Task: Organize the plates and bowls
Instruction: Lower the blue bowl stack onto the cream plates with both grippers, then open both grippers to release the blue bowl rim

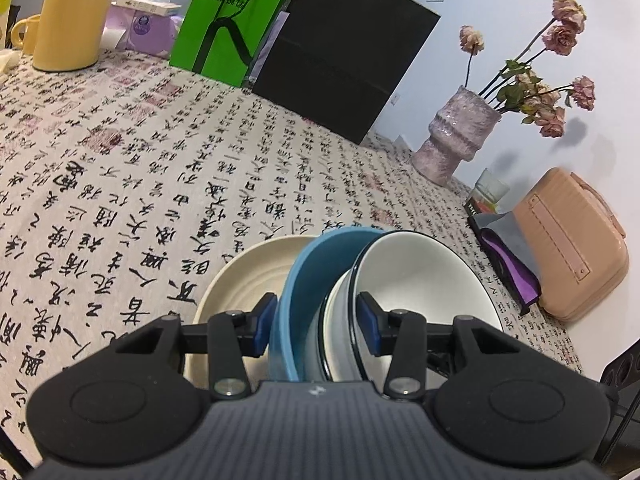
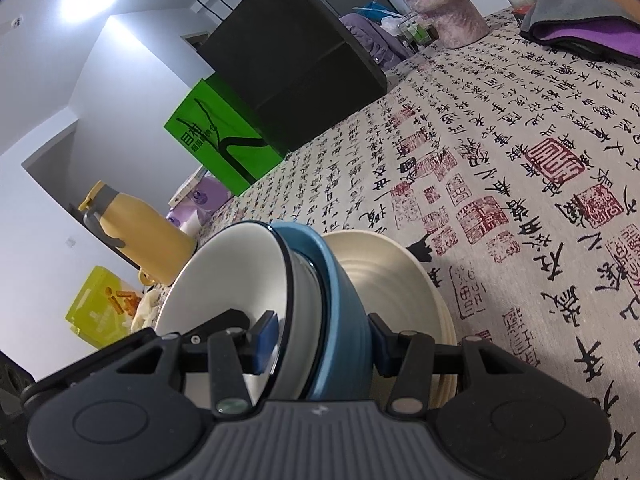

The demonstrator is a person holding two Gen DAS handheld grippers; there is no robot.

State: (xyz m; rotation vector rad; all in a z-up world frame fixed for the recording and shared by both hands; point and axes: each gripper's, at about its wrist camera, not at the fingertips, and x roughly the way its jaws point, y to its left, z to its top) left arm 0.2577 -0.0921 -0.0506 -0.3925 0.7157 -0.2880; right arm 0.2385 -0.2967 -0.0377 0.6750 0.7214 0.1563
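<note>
Stack, tilted on edge: white bowl (image 1: pixel 420 280) nested in blue bowl (image 1: pixel 316 280), cream plate (image 1: pixel 248 276) alongside, over the patterned tabletop (image 1: pixel 160 184), well short of its far edge.
Left claw (image 1: pixel 318 322): partly open, clamping both bowls.
Right claw (image 2: pixel 324 338): same grip.

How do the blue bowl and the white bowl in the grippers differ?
The blue bowl is blue all over; the white bowl is white with a thin dark rim. The blue bowl is the outer one; the white bowl is nested inside it. Both are tilted on edge, clamped between each gripper's pads.
</note>
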